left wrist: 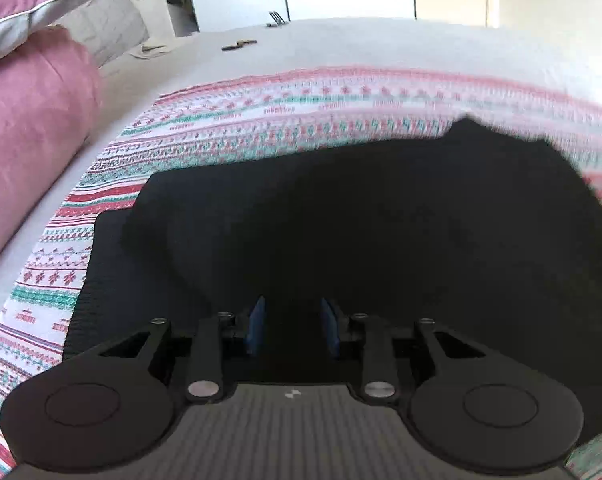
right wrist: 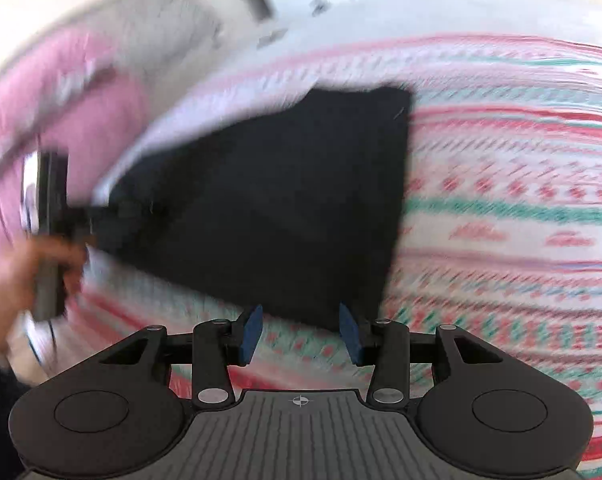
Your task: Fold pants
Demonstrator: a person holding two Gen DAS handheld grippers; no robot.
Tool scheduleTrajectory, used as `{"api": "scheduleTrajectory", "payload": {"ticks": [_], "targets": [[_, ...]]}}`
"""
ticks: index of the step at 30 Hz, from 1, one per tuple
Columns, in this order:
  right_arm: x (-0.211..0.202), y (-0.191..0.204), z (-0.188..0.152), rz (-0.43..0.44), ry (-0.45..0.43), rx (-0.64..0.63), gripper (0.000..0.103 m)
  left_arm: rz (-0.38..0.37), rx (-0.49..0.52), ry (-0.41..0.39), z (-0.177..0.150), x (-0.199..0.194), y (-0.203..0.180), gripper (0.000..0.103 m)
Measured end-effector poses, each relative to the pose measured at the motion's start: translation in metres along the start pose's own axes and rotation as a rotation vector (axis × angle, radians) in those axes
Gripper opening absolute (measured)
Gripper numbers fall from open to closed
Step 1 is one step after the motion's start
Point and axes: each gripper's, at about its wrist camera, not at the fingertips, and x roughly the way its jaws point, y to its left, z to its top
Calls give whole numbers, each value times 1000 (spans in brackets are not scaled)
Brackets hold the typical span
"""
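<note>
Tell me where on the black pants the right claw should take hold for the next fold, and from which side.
Probably the near corner of the black pants, the one just ahead of the right claw. Come in low from the near edge, over the patterned blanket. The folded cloth lies flat with a straight right edge, and that corner already sits between the open jaws, so one blue pad could slide under it.

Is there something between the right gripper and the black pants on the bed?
Nothing visible. The right gripper is open, and only bare patterned blanket lies between its fingers and the near edge of the black pants. The view is blurred, so small things could be missed.
</note>
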Motion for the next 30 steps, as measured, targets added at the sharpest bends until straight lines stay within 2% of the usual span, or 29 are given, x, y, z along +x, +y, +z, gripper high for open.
{"api": "scheduleTrajectory", "payload": {"ticks": [2,6,10,13,15,17,19,21,22,23,26,30], "targets": [[-4,-22,7,6,-35,113,43,-52,-25,-11,8,-2,-10,31],[22,-56,1,55,23,344,44,-160,18,-19,18,-11,-58,32],[30,-46,-4,72,0,345,44,-267,90,-65,31,-15,-105,32],[29,-51,-6,104,-8,391,43,-364,124,-66,43,-18,-147,32],[29,-61,-8,113,-23,431,40,-395,203,-81,53,-19,-187,31],[30,-66,-13,109,-34,448,32,-374,293,-98,58,-17,-227,31],[33,-64,-17,68,-45,423,12,-330,361,-66,65,-3,-264,31],[35,-63,-17,54,-48,410,9,-226,420,-24,71,21,-287,28],[34,-61,-15,48,-49,405,6,-173,447,-11,70,29,-297,10],[34,-59,-14,42,-51,395,5,-122,470,-4,70,36,-300,0],[30,-59,-8,52,-61,382,3,-140,406,21,75,43,-291,0],[9,-67,1,95,-85,373,3,-208,281,0,84,33,-279,0]]}}
